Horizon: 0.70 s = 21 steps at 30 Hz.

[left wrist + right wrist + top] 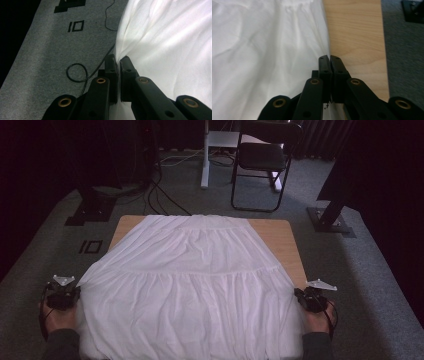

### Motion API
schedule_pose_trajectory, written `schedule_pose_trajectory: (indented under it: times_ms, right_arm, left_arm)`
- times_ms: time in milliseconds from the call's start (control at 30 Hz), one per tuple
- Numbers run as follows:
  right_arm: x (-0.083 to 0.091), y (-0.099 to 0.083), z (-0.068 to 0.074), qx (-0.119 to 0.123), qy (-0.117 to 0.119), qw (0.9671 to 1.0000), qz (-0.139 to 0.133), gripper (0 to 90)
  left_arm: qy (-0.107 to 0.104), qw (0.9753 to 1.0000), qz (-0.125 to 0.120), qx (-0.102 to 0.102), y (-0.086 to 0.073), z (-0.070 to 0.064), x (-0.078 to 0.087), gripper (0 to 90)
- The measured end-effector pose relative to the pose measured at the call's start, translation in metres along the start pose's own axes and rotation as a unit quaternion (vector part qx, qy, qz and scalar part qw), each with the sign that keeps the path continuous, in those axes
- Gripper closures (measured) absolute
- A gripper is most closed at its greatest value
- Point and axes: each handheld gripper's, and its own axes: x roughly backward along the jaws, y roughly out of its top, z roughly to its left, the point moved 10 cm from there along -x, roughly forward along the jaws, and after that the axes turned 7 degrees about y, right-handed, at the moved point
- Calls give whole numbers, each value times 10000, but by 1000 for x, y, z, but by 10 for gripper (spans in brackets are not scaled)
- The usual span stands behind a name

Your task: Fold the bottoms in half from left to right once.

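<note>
Black grippers with brass-ringed fingers point(111, 67), grey three-cornered top plates, dark sleeves point(61, 345).

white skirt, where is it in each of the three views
High view: the white skirt lies spread over the middle of the wooden table.
Left gripper view: it fills the right side, its edge pinched in the jaws.
Right gripper view: it fills the left.
Shared landmark: the gathered seam across the cloth.

We see the skirt point(192, 280) spread on the table point(280, 240), its near part hanging over the front edge | our left gripper point(76, 287) at its left edge, right gripper point(297, 294) at its right edge | chair point(262, 157) on the floor behind the table
</note>
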Motion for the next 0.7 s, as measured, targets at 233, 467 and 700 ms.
schedule_pose_trajectory:
  times_ms: [233,467,700]
  right_arm:
    - [-7,-6,7,92,457,9989,110,419]
    - [-8,-8,-11,530,-401,9965,512,881]
    - [-6,-9,-23,218,-455,9980,375,875]
  left_arm:
    - [90,9999,24,44,1,6,-4,876]
    - [182,9996,56,204,1,20,-11,876]
    - [456,9973,88,575,10,44,-13,877]
